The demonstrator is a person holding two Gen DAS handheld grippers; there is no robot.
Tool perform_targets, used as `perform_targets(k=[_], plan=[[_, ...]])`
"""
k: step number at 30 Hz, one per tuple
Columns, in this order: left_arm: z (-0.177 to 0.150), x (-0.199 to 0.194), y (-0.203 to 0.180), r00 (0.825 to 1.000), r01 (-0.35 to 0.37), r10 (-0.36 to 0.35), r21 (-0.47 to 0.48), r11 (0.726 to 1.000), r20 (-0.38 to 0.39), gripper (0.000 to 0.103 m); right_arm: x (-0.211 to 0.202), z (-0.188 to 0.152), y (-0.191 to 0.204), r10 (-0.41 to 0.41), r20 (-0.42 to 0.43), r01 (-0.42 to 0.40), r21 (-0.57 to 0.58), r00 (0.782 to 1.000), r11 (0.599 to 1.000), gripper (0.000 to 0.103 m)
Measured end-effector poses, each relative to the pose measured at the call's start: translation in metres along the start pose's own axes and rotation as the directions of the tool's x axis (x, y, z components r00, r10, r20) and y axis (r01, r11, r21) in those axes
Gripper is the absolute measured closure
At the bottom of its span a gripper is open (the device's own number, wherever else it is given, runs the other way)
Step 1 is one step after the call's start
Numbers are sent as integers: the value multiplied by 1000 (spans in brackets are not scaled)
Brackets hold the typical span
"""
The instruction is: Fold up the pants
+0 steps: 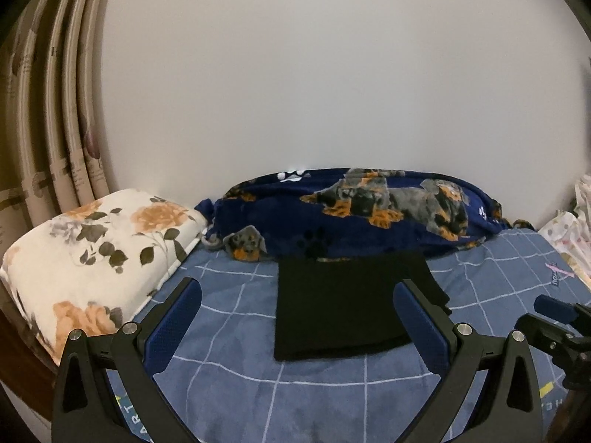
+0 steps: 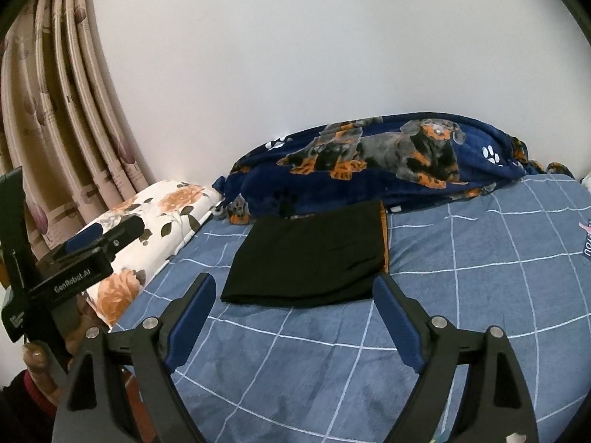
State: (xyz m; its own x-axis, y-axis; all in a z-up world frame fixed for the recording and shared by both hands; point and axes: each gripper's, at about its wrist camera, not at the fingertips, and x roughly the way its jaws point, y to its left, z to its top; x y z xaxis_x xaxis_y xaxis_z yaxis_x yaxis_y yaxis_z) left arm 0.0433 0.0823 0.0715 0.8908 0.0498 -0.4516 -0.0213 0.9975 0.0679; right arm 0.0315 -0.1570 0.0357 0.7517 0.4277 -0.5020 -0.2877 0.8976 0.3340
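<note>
The black pants (image 1: 343,306) lie folded into a flat rectangle on the blue checked bed sheet (image 1: 236,387); they also show in the right wrist view (image 2: 310,258). My left gripper (image 1: 297,288) is open and empty, held above the sheet just short of the pants' near edge. My right gripper (image 2: 293,286) is open and empty, also just short of the near edge. The right gripper's body shows at the right edge of the left wrist view (image 1: 561,328). The left gripper's body shows at the left of the right wrist view (image 2: 88,254).
A navy dog-print blanket (image 1: 369,210) lies bunched behind the pants against the white wall. A floral pillow (image 1: 96,254) sits at the left by the curtain (image 1: 48,110). Patterned fabric (image 1: 569,229) lies at the right edge of the bed.
</note>
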Motion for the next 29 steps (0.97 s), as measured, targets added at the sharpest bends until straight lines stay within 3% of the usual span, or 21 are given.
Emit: perform_targets(k=[29], plan=[[-17,7,-6,999,39,-38,9,999,-31,0,3,-9,5,3,-31,-3,-10,1000,1000,15]])
